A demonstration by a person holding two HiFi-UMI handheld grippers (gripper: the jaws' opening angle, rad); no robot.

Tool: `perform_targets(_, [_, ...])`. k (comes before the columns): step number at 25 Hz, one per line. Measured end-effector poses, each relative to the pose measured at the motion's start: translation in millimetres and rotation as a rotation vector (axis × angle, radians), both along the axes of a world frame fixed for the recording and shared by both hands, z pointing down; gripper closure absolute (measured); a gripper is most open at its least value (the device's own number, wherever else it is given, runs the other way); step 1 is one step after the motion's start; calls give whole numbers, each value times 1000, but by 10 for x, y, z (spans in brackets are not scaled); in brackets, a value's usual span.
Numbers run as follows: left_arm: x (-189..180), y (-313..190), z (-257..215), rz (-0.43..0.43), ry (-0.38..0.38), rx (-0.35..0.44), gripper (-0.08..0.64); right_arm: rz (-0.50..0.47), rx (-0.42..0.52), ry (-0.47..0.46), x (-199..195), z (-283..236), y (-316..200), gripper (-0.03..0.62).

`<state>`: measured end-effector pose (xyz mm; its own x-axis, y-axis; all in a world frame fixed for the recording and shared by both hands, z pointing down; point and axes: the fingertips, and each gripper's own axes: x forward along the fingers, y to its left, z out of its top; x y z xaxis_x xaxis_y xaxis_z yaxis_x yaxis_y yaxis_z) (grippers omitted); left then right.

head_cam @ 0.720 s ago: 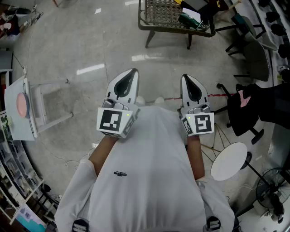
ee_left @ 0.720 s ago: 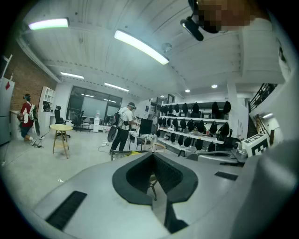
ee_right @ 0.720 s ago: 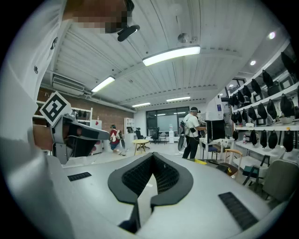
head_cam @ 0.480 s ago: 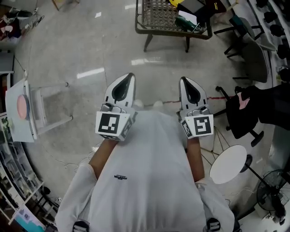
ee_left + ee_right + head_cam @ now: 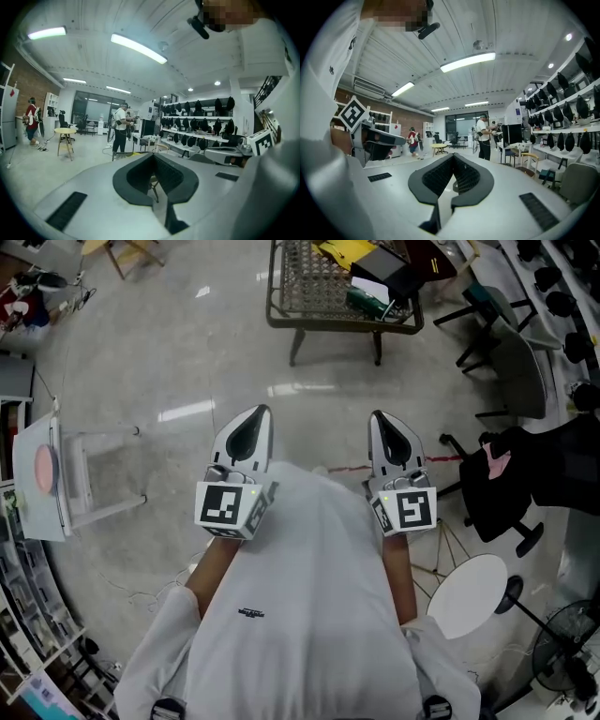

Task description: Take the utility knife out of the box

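No utility knife can be made out in any view. A black box (image 5: 392, 261) lies among yellow and green items on a wire-topped table (image 5: 314, 306) at the far top of the head view. Both grippers are held close to my chest above the grey floor, pointing away from me. My left gripper (image 5: 257, 414) is shut with nothing between its jaws, and its tips meet in the left gripper view (image 5: 153, 155). My right gripper (image 5: 379, 418) is likewise shut and empty, its tips meeting in the right gripper view (image 5: 453, 155).
A black office chair (image 5: 506, 486) and a round white stool (image 5: 474, 583) stand at the right. A white stand (image 5: 45, 474) is at the left and a fan (image 5: 562, 638) at the bottom right. A person in a white shirt (image 5: 121, 127) stands far ahead near shelves.
The wire-topped table has slid down and further into the head view. Both grippers sit slightly lower in the frame and stay shut.
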<state>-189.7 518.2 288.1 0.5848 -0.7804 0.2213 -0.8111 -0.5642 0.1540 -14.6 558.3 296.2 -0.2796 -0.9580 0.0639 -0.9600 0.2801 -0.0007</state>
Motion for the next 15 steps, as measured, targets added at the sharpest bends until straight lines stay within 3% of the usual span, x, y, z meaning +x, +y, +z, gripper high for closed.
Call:
perform_targets(3, [184,3,22,19,0,29,557,-3,-6,-13,188,54,11,594])
perform_targets(10, [404,-288,-36,-5,6,4,557,-18,-29,-21,372,97,-227,594])
perform_targets(15, [629,-584,40,33,16,12,557,-7,-27,-24,532,124,-522,594])
